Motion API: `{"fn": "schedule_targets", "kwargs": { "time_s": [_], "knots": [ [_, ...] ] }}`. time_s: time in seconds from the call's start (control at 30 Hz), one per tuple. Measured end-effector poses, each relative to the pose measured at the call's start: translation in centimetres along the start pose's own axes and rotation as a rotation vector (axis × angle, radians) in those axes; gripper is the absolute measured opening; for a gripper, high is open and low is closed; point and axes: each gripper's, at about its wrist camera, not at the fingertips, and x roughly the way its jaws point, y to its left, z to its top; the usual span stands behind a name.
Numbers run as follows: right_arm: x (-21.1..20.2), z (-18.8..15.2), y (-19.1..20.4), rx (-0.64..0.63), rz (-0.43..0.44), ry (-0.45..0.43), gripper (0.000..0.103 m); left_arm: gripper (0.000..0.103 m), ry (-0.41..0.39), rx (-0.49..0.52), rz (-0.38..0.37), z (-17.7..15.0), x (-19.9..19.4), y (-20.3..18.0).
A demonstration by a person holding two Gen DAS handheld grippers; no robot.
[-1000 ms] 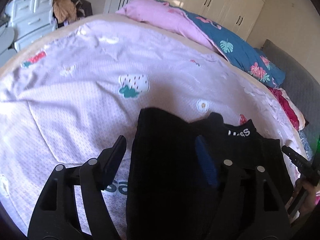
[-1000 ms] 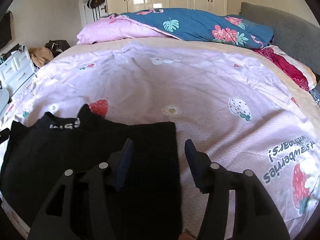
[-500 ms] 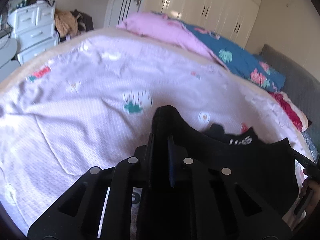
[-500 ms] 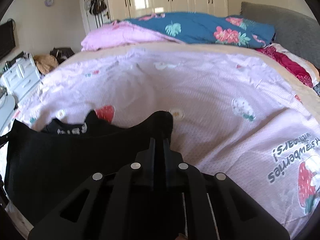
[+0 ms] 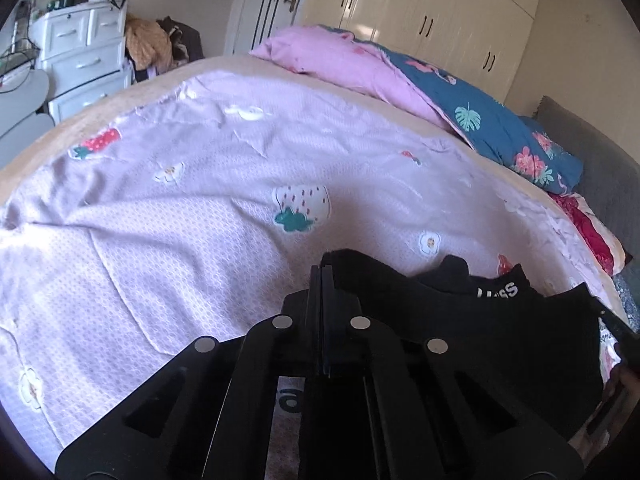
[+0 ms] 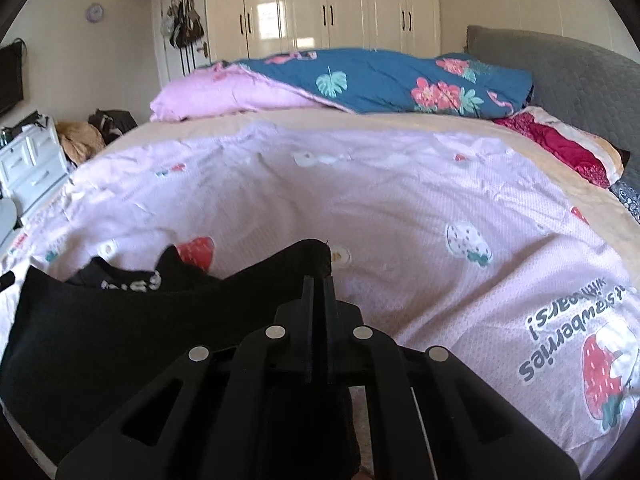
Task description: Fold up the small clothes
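Observation:
A small black garment [image 5: 500, 332] with white lettering on its waistband lies on the pink strawberry bedsheet [image 5: 200, 208]. My left gripper [image 5: 321, 270] is shut on the garment's left corner and holds it lifted off the sheet. My right gripper [image 6: 317, 280] is shut on the garment's right corner [image 6: 308, 258], also lifted. The cloth [image 6: 120, 328] hangs stretched between the two grippers. The waistband part [image 6: 132, 282] shows behind the raised edge. The right gripper's tip shows at the right edge of the left wrist view [image 5: 618, 330].
A pink and blue floral quilt [image 6: 360, 80] is piled at the far side of the bed. A red blanket [image 6: 560, 148] and grey headboard [image 6: 568, 64] are at the right. White drawers [image 5: 80, 56] and a clothes heap [image 5: 148, 44] stand beyond the bed's left edge.
Both grippers were open over the flat garment's corners, then shut on them. They have since lifted the near edge up off the sheet and forward.

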Motion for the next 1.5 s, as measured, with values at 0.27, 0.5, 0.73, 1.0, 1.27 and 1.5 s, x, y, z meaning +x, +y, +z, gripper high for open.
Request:
{"fn": "schedule_targets", "kwargs": {
  "time_s": [0.27, 0.5, 0.73, 1.0, 1.27, 1.5],
  "knots": [
    [0.8, -0.8, 0.3, -0.009, -0.027, 0.051, 0.013, 0.041, 0.021, -0.036, -0.058, -0.2, -0.5, -0.3],
    [-1.1, -0.2, -0.1, 0.038, -0.017, -0.003, 0.029, 0.046, 0.029, -0.008, -0.091, -0.4, -0.9, -1.7],
    [-1.6, -0.5, 3.6, -0.064, 0.148, 0.036, 0.056, 0.045, 0.057, 0.075, -0.159, -1.0, -1.1, -4.7],
    [1.1, -2.4, 5.2, -0.133, 0.084, 0.19, 0.074, 0.053, 0.218, 0.048, -0.063, -2.7, 3.5, -3.3],
    [3.3, -4.0, 4.0, -0.079, 0.07, 0.273, 0.084, 0.054, 0.214, 0.068, -0.06, -3.0, 3.6, -3.6],
    [2.1, -3.6, 4.3, -0.079, 0.068, 0.243, 0.084, 0.062, 0.215, 0.089, -0.051, -3.0, 3.4, -4.3]
  ]
}}
